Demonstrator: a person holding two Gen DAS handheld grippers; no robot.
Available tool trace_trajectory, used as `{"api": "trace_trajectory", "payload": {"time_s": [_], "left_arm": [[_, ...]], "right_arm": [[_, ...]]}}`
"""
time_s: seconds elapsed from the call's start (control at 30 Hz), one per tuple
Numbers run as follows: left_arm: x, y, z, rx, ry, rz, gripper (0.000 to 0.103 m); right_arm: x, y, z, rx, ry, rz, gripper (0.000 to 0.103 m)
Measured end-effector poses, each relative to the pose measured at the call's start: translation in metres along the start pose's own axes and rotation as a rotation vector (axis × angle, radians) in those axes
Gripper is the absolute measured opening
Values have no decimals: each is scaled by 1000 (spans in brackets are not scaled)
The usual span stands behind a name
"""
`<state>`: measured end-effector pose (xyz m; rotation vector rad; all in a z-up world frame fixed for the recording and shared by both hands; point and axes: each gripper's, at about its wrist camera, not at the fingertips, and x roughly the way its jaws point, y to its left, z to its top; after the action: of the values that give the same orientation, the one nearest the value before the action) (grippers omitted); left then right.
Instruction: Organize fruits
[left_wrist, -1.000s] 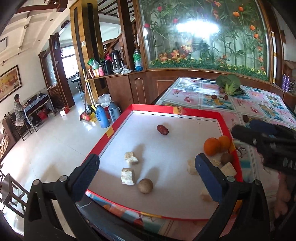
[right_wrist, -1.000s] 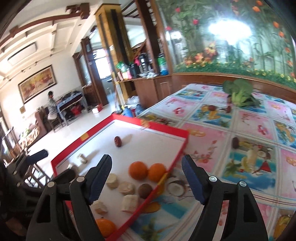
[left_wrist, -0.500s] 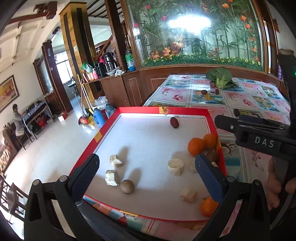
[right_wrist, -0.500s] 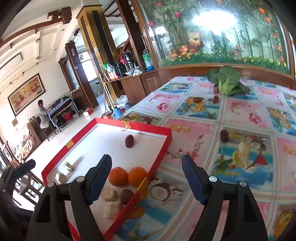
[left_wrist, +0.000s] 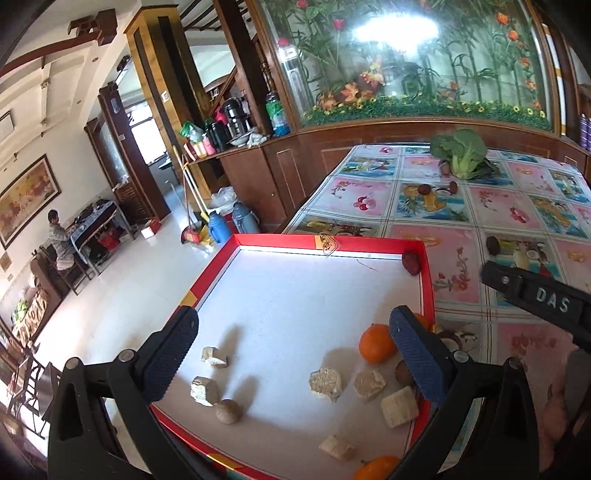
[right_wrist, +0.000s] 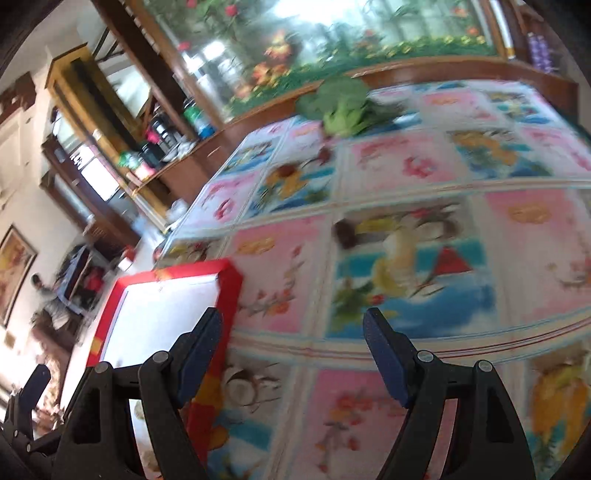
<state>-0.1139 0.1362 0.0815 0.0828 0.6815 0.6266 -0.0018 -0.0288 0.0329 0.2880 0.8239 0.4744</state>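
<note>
A red-rimmed white tray (left_wrist: 332, 242) holds oranges (left_wrist: 376, 347), several beige chunks (left_wrist: 325, 382), a round brown fruit (left_wrist: 228, 411) and a dark red fruit (left_wrist: 410, 262) in its far right corner. My left gripper (left_wrist: 291, 354) hangs open over the tray's near half with nothing between its fingers. The right gripper's black body (left_wrist: 535, 295) reaches in from the right. In the blurred right wrist view my right gripper (right_wrist: 295, 350) is open and empty above the fruit-print tablecloth, just right of the tray's corner (right_wrist: 229, 280). A dark fruit (right_wrist: 345, 234) lies on the cloth ahead.
A leafy green vegetable (left_wrist: 460, 151) and small dark fruits (left_wrist: 424, 189) lie at the table's far end. One dark fruit (left_wrist: 493, 244) sits on the cloth right of the tray. The table's left edge drops to a tiled floor (left_wrist: 110, 295). A person (left_wrist: 59, 240) sits far left.
My right gripper has rolled and swung right, off the tray and over the tablecloth. The left gripper has shifted, so the tray's contents now sit further right in its view. Both stay open.
</note>
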Motion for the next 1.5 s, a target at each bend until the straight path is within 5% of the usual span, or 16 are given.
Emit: {"api": "trace_trajectory", "payload": {"time_s": [0.4,0.67,1.13,1.5], "left_arm": [[10,-21,3,-53,119,133,103],[-23,1,-2,-147,57,207,103],[-100,54,-56,-122,-93,36,103],[-136,81,-72,-86,-200,-122,103]], "right_arm": [[-26,-16,5,73,-118,15,78],[-54,-11,10,49,-267,32,78],[-115,7,-27,-189,-667,-130,79],[-206,29,-92,-279,-696,-61,87]]}}
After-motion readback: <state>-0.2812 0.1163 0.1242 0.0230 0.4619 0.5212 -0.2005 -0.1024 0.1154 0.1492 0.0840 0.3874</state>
